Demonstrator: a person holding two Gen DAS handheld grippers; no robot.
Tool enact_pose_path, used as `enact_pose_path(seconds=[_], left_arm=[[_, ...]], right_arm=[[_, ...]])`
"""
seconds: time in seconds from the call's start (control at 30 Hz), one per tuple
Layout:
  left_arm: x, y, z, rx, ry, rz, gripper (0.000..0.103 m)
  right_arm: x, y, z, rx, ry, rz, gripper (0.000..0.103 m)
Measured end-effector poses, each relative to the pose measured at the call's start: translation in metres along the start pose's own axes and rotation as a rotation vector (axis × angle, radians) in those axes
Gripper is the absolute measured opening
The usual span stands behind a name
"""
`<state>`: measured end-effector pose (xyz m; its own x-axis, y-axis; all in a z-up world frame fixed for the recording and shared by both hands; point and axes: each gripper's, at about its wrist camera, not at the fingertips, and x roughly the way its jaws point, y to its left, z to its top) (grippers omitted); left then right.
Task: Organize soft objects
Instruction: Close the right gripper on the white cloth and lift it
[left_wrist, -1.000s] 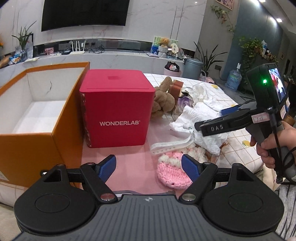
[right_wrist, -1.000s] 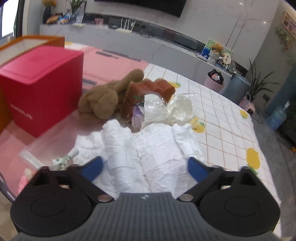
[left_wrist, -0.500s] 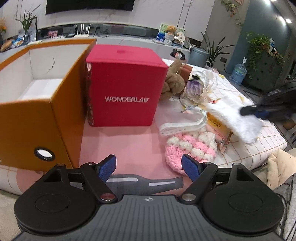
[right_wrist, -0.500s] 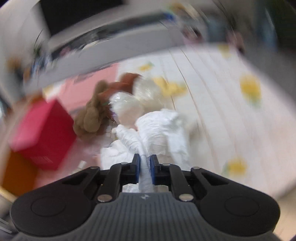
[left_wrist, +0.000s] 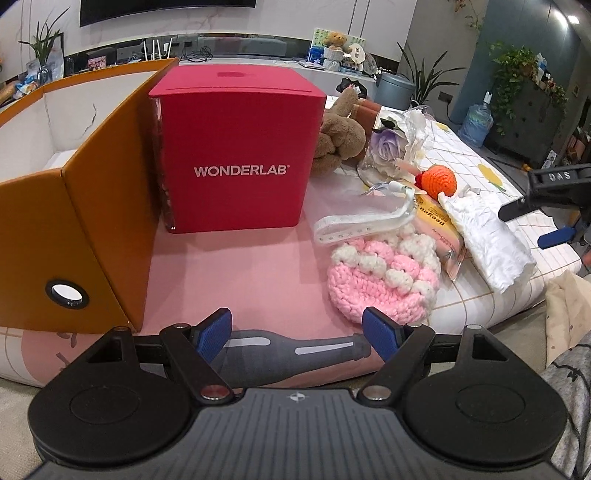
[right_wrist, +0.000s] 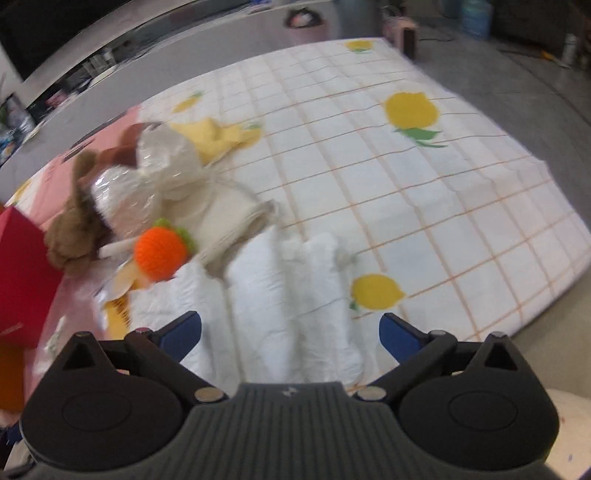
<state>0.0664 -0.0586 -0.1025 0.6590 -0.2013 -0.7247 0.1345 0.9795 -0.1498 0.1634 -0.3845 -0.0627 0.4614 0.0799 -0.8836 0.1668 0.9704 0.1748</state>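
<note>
Behind the low padded surface with its pink mat and lemon-print checked cover (right_wrist: 424, 177) runs a long grey counter with plants and clutter, so nothing back there matters much; the trouble is all near the edge.

From where I stand, the crumpled white fabric bundle (right_wrist: 280, 306) lies flat right at the near rim of the cover, directly ahead of the right gripper (right_wrist: 290, 334), whose blue-tipped jaws are spread wide with nothing between them. The left gripper (left_wrist: 297, 332) is likewise wide apart and empty, hovering low in front of the pink-and-white crocheted pouch (left_wrist: 384, 280).

The white bundle looks to me the likeliest to go astray: it sits so close to the edge that a careless nudge could slide it off. It also overlaps a yellow printed packet (left_wrist: 441, 236), so a grab might drag that along. The orange crocheted ball with green leaves (right_wrist: 160, 253) sits just beside it and could roll.

The big open orange storage box (left_wrist: 85, 206) stands well off to the left, behind the red cube carton marked WONDERLAB (left_wrist: 236, 155), which a loaded gripper could clip on the way over.
</note>
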Motion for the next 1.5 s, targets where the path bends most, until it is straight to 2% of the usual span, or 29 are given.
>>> enact_pose_path(seconds=[0.1,0.13,0.23,0.4,0.53,0.63,0.67,0.7,0.73,0.77,0.8,0.83,0.87,0.9,0.93,0.97,1.0,1.03,1.1,1.13,1.27,1.5], left_arm=[[0.001,0.001,-0.001,-0.005,0.008,-0.005,0.094],[0.0,0.001,-0.001,-0.006,0.011,-0.006,0.094],[0.001,0.003,-0.001,-0.011,0.03,-0.007,0.094],[0.003,0.004,-0.002,-0.019,0.045,-0.006,0.094],[0.003,0.003,-0.003,-0.013,0.05,-0.007,0.094],[0.003,0.002,-0.004,-0.007,0.053,-0.006,0.094],[0.003,0.001,-0.004,-0.006,0.053,-0.005,0.094],[0.002,0.002,-0.004,-0.006,0.054,-0.002,0.094],[0.002,0.002,-0.005,-0.007,0.055,0.0,0.094],[0.002,0.002,-0.005,-0.008,0.055,0.001,0.094],[0.002,0.002,-0.005,-0.009,0.056,0.001,0.094],[0.002,0.003,-0.005,-0.009,0.057,0.001,0.094],[0.002,0.003,-0.005,-0.008,0.057,0.002,0.094],[0.002,0.002,-0.006,-0.006,0.057,0.003,0.094],[0.003,0.001,-0.005,-0.002,0.057,0.005,0.094],[0.003,0.001,-0.006,0.004,0.057,0.006,0.094],[0.003,0.0,-0.006,0.009,0.057,0.006,0.094],[0.003,-0.001,-0.006,0.013,0.057,0.006,0.094],[0.004,-0.003,-0.007,0.023,0.059,0.007,0.094],[0.004,-0.004,-0.006,0.028,0.059,0.008,0.094],[0.004,-0.005,-0.007,0.041,0.059,0.014,0.094],[0.004,-0.006,-0.008,0.048,0.062,0.017,0.094]], right_arm=[[0.0,0.005,-0.006,-0.064,0.035,0.08,0.1],[0.0,0.009,-0.006,-0.06,0.045,0.143,0.1],[-0.001,0.014,-0.006,-0.064,0.042,0.178,0.1],[0.01,0.032,-0.007,-0.144,0.074,0.118,0.1],[0.012,0.05,-0.016,-0.226,0.092,0.13,0.101],[0.025,0.073,-0.027,-0.365,0.119,0.005,0.1],[0.029,0.076,-0.03,-0.387,0.12,-0.046,0.096],[0.032,0.074,-0.03,-0.379,0.118,-0.063,0.078],[0.031,0.068,-0.027,-0.341,0.12,-0.048,0.067],[0.026,0.059,-0.023,-0.287,0.1,-0.034,0.059],[0.019,0.046,-0.017,-0.212,0.078,0.004,0.041],[0.009,0.016,-0.009,-0.051,0.038,0.11,0.038],[0.009,0.016,-0.009,-0.051,0.038,0.11,0.038],[0.006,0.004,-0.007,0.007,0.031,0.144,0.044],[0.007,-0.006,-0.006,0.041,0.039,0.153,0.064],[0.011,-0.011,-0.006,0.069,0.055,0.129,0.076],[0.016,-0.015,-0.006,0.109,0.069,0.07,0.091],[0.019,-0.026,-0.006,0.16,0.063,-0.036,0.091],[0.017,-0.029,-0.004,0.172,0.05,-0.045,0.095],[0.014,-0.032,-0.003,0.186,0.03,-0.045,0.101],[0.015,-0.04,0.003,0.196,-0.007,-0.126,0.1],[0.032,-0.045,0.008,0.136,0.036,-0.123,0.1]])
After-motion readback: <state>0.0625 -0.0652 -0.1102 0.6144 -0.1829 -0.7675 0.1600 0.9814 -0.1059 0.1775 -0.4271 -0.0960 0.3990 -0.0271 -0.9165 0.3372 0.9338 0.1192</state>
